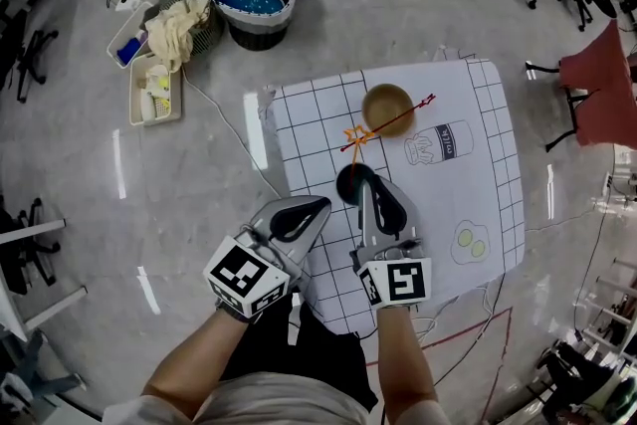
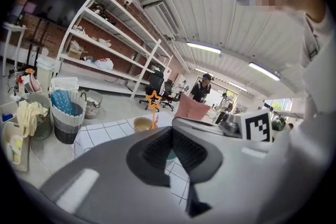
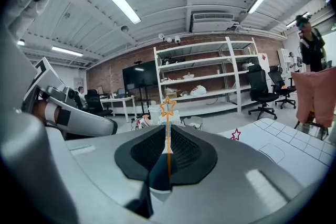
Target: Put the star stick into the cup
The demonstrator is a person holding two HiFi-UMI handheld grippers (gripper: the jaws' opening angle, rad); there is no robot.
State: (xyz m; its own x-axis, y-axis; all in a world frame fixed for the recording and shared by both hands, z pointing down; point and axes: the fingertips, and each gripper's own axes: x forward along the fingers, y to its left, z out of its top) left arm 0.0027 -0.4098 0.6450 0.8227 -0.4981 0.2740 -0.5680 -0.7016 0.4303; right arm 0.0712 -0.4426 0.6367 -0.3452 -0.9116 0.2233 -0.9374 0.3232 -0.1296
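right gripper view: right tool (image 3: 167, 135) pinches the orange star stick (image 3: 168, 117), star above its tips; left tool (image 2: 170, 132) closed.

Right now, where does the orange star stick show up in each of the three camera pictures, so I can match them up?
Head view: the orange star stick is at centre, lower left of the cup, above the right gripper.
Left gripper view: the stick stands upper centre, beyond the jaws.
Right gripper view: the stick rises at centre, pinched between the jaws.
Shared landmark: the white gridded tabletop.
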